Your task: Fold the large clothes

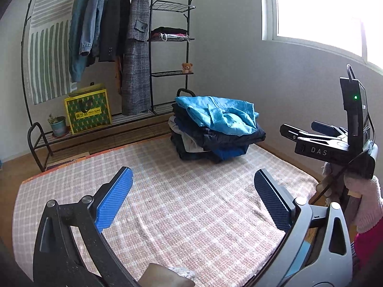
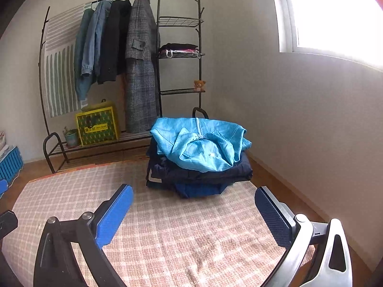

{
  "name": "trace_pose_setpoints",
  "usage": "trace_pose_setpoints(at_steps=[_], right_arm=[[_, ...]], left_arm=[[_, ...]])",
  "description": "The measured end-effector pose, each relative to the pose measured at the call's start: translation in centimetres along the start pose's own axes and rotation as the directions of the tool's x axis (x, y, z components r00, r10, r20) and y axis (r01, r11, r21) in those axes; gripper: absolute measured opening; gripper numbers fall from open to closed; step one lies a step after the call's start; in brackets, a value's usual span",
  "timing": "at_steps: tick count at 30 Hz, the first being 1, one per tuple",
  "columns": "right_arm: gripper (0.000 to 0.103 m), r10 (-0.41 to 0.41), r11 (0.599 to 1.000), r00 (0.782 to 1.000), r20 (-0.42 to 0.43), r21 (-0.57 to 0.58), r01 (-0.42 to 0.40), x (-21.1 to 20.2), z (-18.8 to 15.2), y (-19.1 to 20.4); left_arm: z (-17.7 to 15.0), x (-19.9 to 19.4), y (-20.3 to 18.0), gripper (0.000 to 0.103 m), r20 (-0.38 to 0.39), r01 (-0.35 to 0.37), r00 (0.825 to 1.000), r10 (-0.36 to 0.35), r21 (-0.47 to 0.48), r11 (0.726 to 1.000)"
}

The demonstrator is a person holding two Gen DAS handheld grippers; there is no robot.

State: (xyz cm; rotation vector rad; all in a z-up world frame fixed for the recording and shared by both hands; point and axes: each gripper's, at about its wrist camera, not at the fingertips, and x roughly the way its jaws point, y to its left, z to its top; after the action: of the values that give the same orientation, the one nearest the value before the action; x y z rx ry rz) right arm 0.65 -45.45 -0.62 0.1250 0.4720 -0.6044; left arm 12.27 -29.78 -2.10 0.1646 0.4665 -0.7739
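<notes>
- A black metal clothes rack (image 1: 153, 47) stands against the far wall on the left, hung with denim jackets, a black coat and a long grey checked coat (image 1: 136, 55).
- On the rack's low shelf sit a small potted plant (image 1: 57, 124) and, just beside it, a yellow-and-green patterned gift bag (image 1: 88, 112); a small brown teddy bear (image 1: 187, 67) sits on a side shelf further right.
- The left gripper (image 1: 194, 198), black-framed with blue ribbed pads (image 1: 115, 203), has its jaws spread wide with nothing between them, above the pink-and-white checked blanket (image 1: 179, 215) that covers the work surface.
- The stack of folded clothes (image 1: 215, 129) rests at the blanket's far edge, right of centre: dark navy and blue garments below, a bright turquoise jacket (image 1: 220, 114) crumpled on top (its collar shows in the right wrist view).
- In the right wrist view the same turquoise jacket (image 2: 198, 146) lies ahead of the right gripper (image 2: 194, 210), well apart from the fingertips.
- The right gripper also gapes wide and holds nothing, poised over the checked blanket (image 2: 167, 239).
- At the far right of the left wrist view the right gripper's black body (image 1: 335, 143) shows from the side, marked "DAS", held by a hand in a pink knitted glove (image 1: 363, 198).
- A bright window (image 2: 335, 12) fills the upper right corner.
</notes>
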Motion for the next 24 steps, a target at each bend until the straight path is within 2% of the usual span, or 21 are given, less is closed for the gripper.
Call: trace_pose_setpoints(at_steps=[8, 12, 24], right_arm=[[0.103, 0.001, 1.000, 0.998, -0.056, -0.013, -0.001, 2.9, -1.9, 0.7], [0.103, -0.002, 1.000, 0.998, -0.065, 0.031, 0.004, 3.3, -2.2, -0.1], [0.103, -0.013, 0.995, 0.998, -0.056, 0.095, 0.018, 3.3, -2.0, -1.5]], left_arm=[[-1.2, 1.9, 0.6, 0.103, -0.038, -0.058, 0.998, 0.058, 0.006, 0.998], [-1.3, 2.2, 0.8, 0.103, -0.043, -0.069, 0.997, 0.069, 0.003, 0.998], [-1.1, 1.7, 0.1, 0.103, -0.029, -0.058, 0.998, 0.059, 0.027, 0.998]])
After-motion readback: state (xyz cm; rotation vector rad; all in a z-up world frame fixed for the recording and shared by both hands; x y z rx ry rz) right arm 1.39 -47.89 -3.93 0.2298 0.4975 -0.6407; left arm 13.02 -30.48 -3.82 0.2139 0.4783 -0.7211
